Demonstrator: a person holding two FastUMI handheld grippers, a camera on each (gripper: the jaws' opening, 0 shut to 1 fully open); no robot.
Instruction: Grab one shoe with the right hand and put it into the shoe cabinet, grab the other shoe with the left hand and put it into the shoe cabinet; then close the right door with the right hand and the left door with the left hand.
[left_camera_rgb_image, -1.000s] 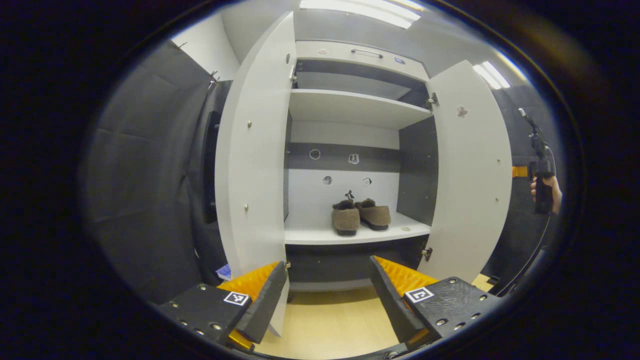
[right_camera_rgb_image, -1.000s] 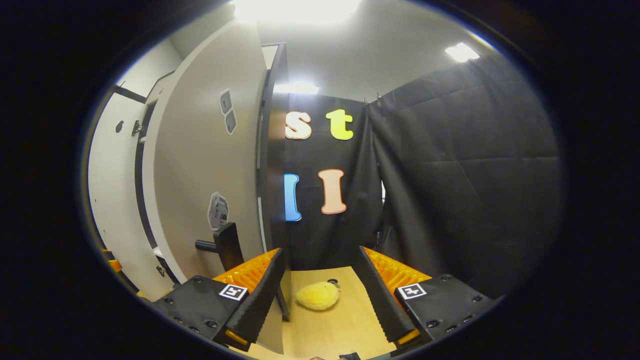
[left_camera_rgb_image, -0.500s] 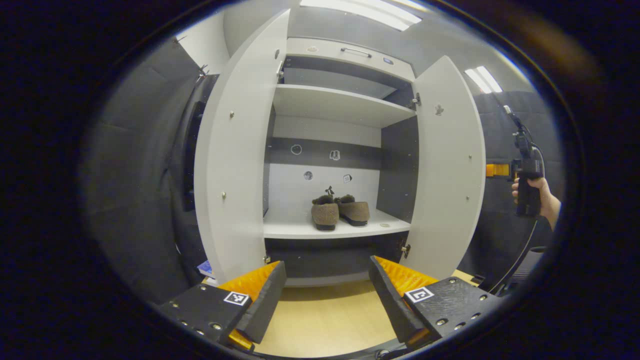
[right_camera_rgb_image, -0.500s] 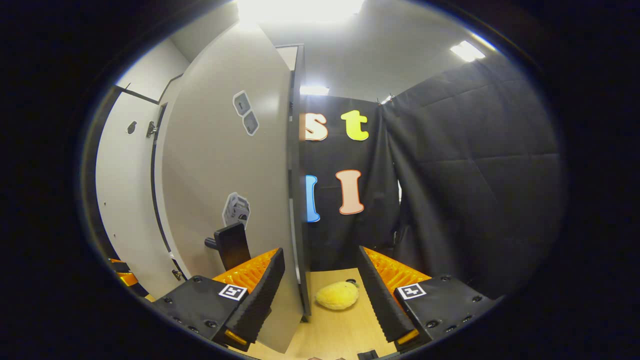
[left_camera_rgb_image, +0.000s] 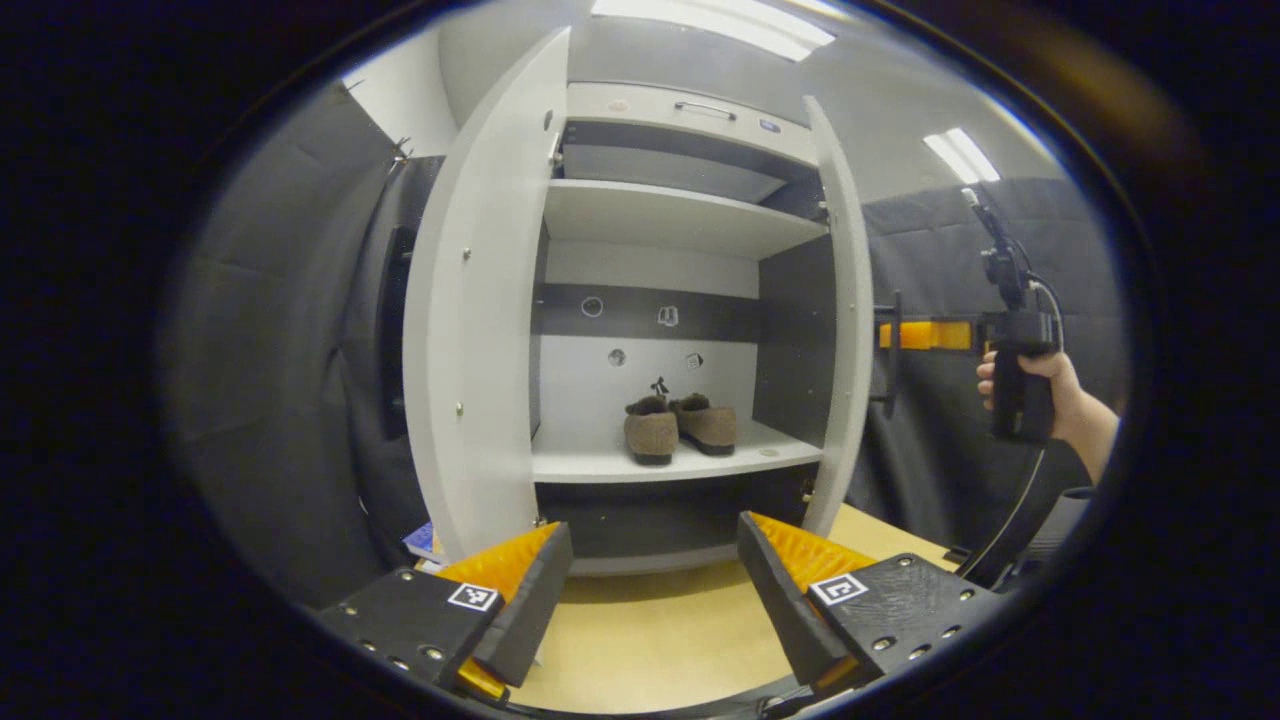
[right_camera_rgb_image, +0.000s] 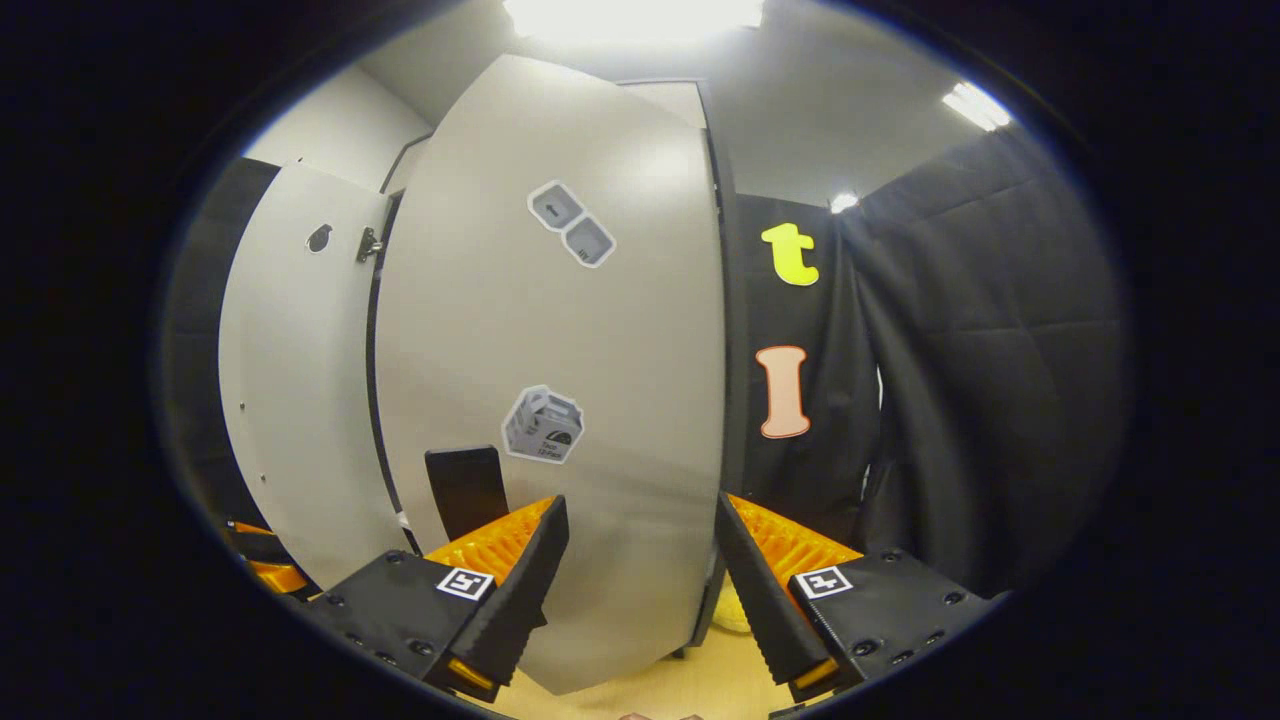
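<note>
Inside: two brown fuzzy shoes (left_camera_rgb_image: 678, 432) on smooth white shoe cabinet (left_camera_rgb_image: 665, 215) shelf. Right door (right_camera_rgb_image: 560, 420), flat matte panel. Left gripper (left_camera_rgb_image: 648, 590) and right gripper (right_camera_rgb_image: 636, 575) both released, ridged pads.

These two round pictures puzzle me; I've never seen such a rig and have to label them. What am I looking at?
A person holds a two-finger tool in each hand, and a fisheye camera rides on each, looking along its fingers.

The left gripper view shows the left tool, open and empty, facing a white cabinet. Two brown shoes sit side by side on its shelf. The left door stands open; the right door shows nearly edge-on. Beyond it a hand holds the other tool.

The right gripper view shows the right tool, also open, close against the right door's outer face, near its dark handle. Nothing is held.
</note>
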